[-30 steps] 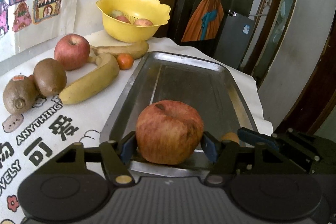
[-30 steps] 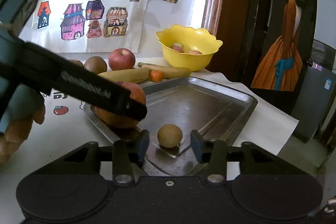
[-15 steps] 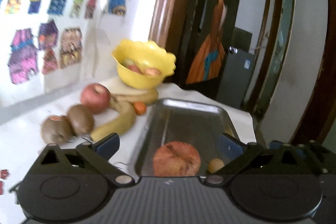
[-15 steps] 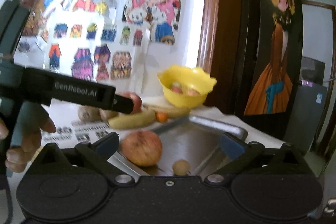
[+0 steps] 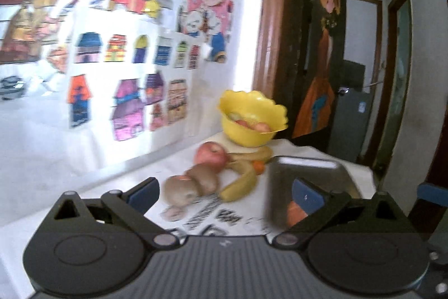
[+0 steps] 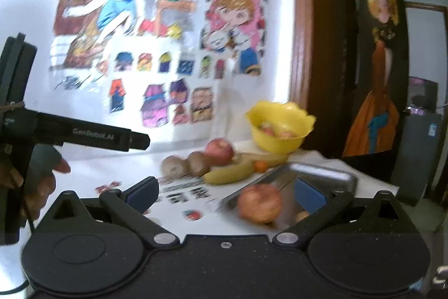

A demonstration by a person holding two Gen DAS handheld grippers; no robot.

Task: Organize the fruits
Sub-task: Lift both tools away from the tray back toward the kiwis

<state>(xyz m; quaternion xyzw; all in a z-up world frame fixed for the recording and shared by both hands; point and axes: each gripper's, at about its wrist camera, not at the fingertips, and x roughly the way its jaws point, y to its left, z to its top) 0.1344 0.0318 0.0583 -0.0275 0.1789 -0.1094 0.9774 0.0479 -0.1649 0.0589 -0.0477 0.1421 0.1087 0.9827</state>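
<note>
My left gripper [image 5: 225,195] is open and empty, held above the table's near side. My right gripper [image 6: 226,192] is open and empty too. A reddish apple [image 6: 259,203] lies in the metal tray [image 6: 322,171], beside a small brown fruit [image 6: 302,215] half hidden by my right finger. On the cloth to the left lie two kiwis [image 6: 186,165], a red apple [image 6: 219,150], bananas [image 6: 229,173] and a small orange [image 6: 261,166]. A yellow bowl [image 6: 280,131] with fruit stands behind them. In the left wrist view the kiwis [image 5: 193,184] sit ahead between the fingers.
A person's hand [image 6: 42,181] holds the left gripper's body [image 6: 98,135] at the left of the right wrist view. A wall with coloured drawings [image 5: 126,74] rises behind the table. A dark door with a painted figure [image 6: 375,102] stands to the right, past the table's edge.
Both grippers have opened wide and drawn back and up from the tray. The big apple and the small brown fruit stay lying in it. Both views now show more of the wall.
</note>
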